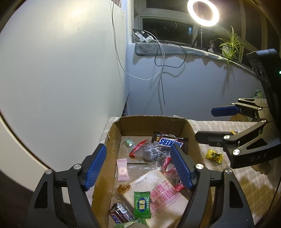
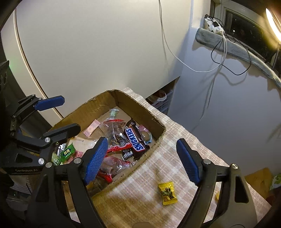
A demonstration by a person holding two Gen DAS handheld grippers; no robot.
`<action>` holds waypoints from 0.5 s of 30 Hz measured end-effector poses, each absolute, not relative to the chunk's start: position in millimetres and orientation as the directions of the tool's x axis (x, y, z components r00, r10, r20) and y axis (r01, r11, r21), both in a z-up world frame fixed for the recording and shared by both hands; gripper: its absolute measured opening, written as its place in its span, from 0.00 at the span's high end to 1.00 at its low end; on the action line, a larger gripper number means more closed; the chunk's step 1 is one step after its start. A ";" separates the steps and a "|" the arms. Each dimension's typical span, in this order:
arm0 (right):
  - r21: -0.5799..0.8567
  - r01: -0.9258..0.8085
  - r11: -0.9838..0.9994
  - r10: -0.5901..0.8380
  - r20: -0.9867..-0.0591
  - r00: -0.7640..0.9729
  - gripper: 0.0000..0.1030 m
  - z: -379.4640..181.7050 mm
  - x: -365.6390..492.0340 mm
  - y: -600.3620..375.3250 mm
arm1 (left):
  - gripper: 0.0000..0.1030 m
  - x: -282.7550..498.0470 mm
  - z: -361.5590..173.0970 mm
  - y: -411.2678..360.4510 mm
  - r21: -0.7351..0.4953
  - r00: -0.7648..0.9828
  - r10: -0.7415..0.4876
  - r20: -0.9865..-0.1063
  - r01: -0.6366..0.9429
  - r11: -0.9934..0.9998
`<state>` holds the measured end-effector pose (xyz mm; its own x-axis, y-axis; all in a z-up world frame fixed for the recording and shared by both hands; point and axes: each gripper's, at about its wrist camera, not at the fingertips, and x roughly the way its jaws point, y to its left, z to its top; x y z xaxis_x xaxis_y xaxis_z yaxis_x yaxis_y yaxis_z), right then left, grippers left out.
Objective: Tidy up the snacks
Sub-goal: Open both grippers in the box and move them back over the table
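Observation:
An open cardboard box sits on a checked tablecloth and holds several snacks: a Snickers bar, a bread pack, a green candy, a pink candy, red-ended clear packs. A yellow candy lies on the cloth right of the box. My left gripper is open and empty above the box. My right gripper is open and empty, above the box's right wall, the yellow candy below it.
A white curved panel stands left of the table. A grey wall, hanging cables, a windowsill with a ring light and a plant are behind. The cloth-covered table extends right of the box.

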<state>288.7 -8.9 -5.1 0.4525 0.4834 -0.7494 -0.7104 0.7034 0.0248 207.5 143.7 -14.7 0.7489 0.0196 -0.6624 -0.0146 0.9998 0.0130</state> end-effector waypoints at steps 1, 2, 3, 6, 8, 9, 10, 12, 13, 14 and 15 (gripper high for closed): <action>0.024 -0.709 0.705 0.483 -0.748 0.455 0.20 -3.9 287.5 -11.8 | 0.25 206.0 -13.5 142.3 0.014 0.750 0.022 -0.661 -0.017 1.000; 0.024 -0.707 0.707 0.483 -0.747 0.457 0.19 -2.8 286.6 -14.7 | 0.25 204.7 -12.5 141.0 0.015 0.750 0.023 -0.661 -0.018 1.000; 0.023 -0.705 0.709 0.482 -0.745 0.461 0.19 -1.4 285.1 -18.0 | 0.25 203.3 -11.4 139.1 0.015 0.750 0.023 -0.661 -0.018 1.000; 0.015 -0.698 0.716 0.477 -0.740 0.473 0.19 2.8 278.8 -31.4 | 0.24 199.0 -8.4 133.0 0.018 0.751 0.026 -0.660 -0.018 1.000; 0.008 -0.692 0.721 0.472 -0.738 0.483 0.19 5.7 274.5 -43.3 | 0.24 196.4 -6.4 128.7 0.020 0.753 0.024 -0.658 -0.014 1.000; 0.005 -0.689 0.725 0.469 -0.736 0.488 0.19 6.8 272.5 -48.8 | 0.24 194.8 -5.1 126.2 0.019 0.755 0.021 -0.656 -0.012 1.000; 0.004 -0.682 0.731 0.466 -0.734 0.495 0.19 8.5 270.1 -56.1 | 0.24 192.7 -3.7 123.0 0.017 0.756 0.018 -0.654 -0.010 1.000; 0.006 -0.668 0.744 0.461 -0.728 0.507 0.19 10.9 266.3 -69.9 | 0.24 189.3 -0.9 116.4 0.011 0.762 0.008 -0.648 -0.001 1.000; 0.008 -0.658 0.753 0.458 -0.725 0.514 0.19 12.8 264.2 -79.4 | 0.24 188.0 0.4 112.8 0.008 0.764 0.001 -0.645 0.005 1.000; 0.012 -0.652 0.758 0.457 -0.723 0.518 0.19 14.1 262.9 -86.9 | 0.24 187.1 1.3 109.9 0.005 0.765 -0.005 -0.644 0.010 1.000; 0.017 -0.645 0.764 0.456 -0.721 0.522 0.19 15.2 261.5 -95.3 | 0.24 186.2 2.4 105.9 0.002 0.767 -0.012 -0.642 0.017 1.000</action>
